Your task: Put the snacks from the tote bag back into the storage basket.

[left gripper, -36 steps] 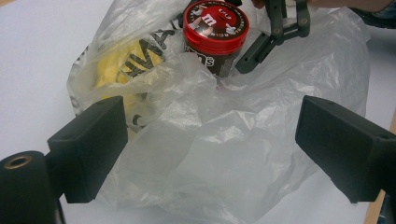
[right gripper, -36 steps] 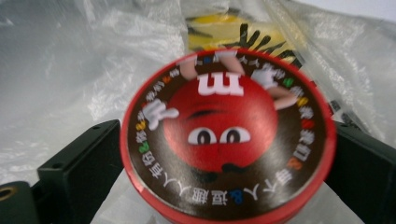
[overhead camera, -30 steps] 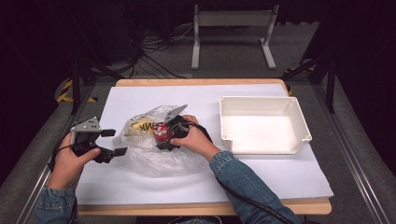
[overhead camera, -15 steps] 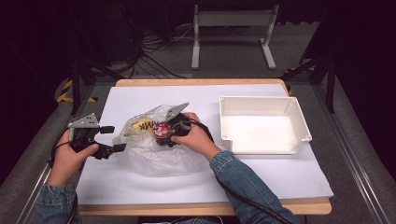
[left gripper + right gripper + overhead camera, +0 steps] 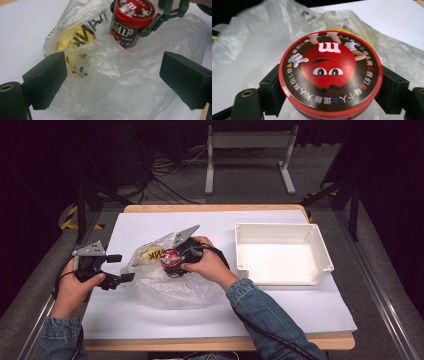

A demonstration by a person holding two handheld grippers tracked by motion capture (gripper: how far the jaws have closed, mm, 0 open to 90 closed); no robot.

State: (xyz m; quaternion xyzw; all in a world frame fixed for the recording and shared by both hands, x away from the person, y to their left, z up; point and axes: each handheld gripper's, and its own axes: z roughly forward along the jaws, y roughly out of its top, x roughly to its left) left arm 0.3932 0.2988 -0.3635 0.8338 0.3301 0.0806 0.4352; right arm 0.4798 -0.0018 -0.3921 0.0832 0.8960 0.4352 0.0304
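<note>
A red-lidded brown M&M's candy tub (image 5: pixel 330 72) sits between the pads of my right gripper (image 5: pixel 330 92), whose jaws have just been closing onto it and now press its sides. In the high view the tub (image 5: pixel 170 259) is held just above a crumpled clear plastic bag (image 5: pixel 170 290) at the table's middle left. The left gripper view has the tub (image 5: pixel 130 22) above the bag (image 5: pixel 120 82), with a yellow item (image 5: pixel 62 45) inside the bag. My left gripper (image 5: pixel 121 268) stands open at the bag's left edge, its jaws wide and nothing between them (image 5: pixel 113 80).
A white rectangular bin (image 5: pixel 320 250) stands to the right of the bag. White paper (image 5: pixel 200 225) covers the wooden tabletop. Dark floor, cables and a metal stand lie beyond the far edge.
My right gripper has closed on the candy tub and lifted it slightly out of the bag. The left gripper has stayed at the bag's left edge.
</note>
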